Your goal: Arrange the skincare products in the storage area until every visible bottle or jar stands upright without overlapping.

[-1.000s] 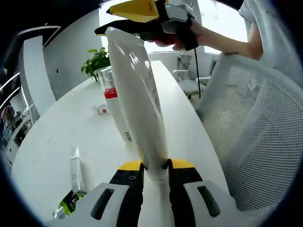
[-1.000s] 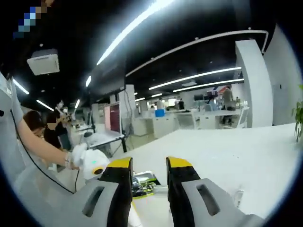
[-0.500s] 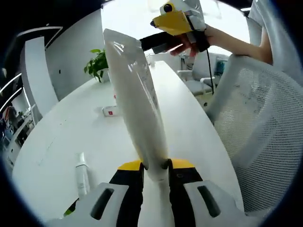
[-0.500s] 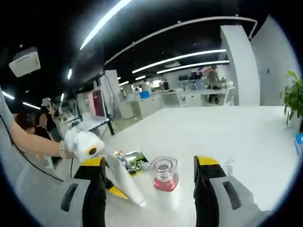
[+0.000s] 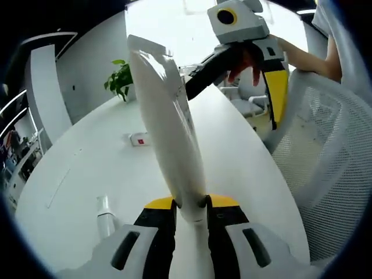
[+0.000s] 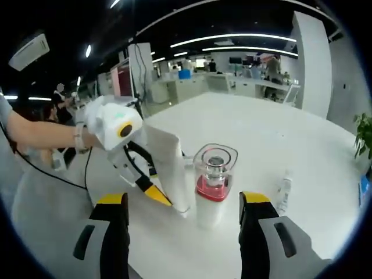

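Our left gripper [image 5: 190, 210] clamps the tall white plastic tube [image 5: 168, 122]; our right gripper [image 6: 183, 204], spread wide, should close squarely around the pink-banded clear-capped bottle [image 6: 213, 183] ahead.

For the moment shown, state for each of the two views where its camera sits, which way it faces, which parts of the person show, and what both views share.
Left gripper view: rides the left gripper, looking along its jaws, shut on a white tube, across the white table toward a potted plant; the right gripper and the person's hand show.
Right gripper view: rides the right gripper, jaws open, facing a bottle with a clear cap; the person's forearm shows.
Shared: tube, table, small bottle lying flat.
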A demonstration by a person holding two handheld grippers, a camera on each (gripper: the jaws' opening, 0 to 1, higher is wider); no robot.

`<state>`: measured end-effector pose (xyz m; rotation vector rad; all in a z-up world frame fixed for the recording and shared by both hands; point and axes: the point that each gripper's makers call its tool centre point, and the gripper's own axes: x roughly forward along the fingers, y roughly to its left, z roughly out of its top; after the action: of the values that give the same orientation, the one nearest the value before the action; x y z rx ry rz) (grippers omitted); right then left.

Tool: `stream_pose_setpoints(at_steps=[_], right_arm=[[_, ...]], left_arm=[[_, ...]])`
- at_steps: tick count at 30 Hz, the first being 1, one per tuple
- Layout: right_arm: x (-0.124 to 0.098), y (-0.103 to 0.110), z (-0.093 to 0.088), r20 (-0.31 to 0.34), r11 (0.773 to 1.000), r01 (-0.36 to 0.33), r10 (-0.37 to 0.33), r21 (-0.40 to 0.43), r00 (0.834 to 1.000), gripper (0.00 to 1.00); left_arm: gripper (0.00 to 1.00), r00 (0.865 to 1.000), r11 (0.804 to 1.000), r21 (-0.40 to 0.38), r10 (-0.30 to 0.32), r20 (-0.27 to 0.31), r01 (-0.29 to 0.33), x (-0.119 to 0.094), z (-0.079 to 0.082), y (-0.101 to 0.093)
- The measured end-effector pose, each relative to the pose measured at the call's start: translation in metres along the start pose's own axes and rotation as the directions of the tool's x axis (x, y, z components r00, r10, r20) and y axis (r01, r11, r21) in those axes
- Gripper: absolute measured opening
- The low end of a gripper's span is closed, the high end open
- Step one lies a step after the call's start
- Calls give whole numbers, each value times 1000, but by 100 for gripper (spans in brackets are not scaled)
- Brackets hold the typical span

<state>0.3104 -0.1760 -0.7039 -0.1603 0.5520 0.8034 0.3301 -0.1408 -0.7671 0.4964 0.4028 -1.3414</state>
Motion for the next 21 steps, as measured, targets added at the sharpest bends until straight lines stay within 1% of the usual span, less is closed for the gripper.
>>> stream_pose_setpoints(at_steps=[3,7,14,19,21], right_arm=[[0,-1,-1,-2,1000,2,-2,-4,1000,74],[0,-1,0,2,1000,2,-2,-2,1000,73],[1,-6,-2,-12,1000,5,-6,-4,1000,72],[1,-3,-3,-21,1000,0,0,-12,1000,72],[2,-5,-3,-22,1000,1,-2,-13,1000,72]], left_arm=[[18,1000,1000,-2,2,-2,-2,2,1,4],[18,1000,1000,2,-1,-4,1,4,1,7],[18,1000,1000,-8,6,5,-6,9,2,13],[18,1000,1000,-6,8,6,-8,10,4,12],[19,1000,1000,-10,7,7,-7,10,4,11]])
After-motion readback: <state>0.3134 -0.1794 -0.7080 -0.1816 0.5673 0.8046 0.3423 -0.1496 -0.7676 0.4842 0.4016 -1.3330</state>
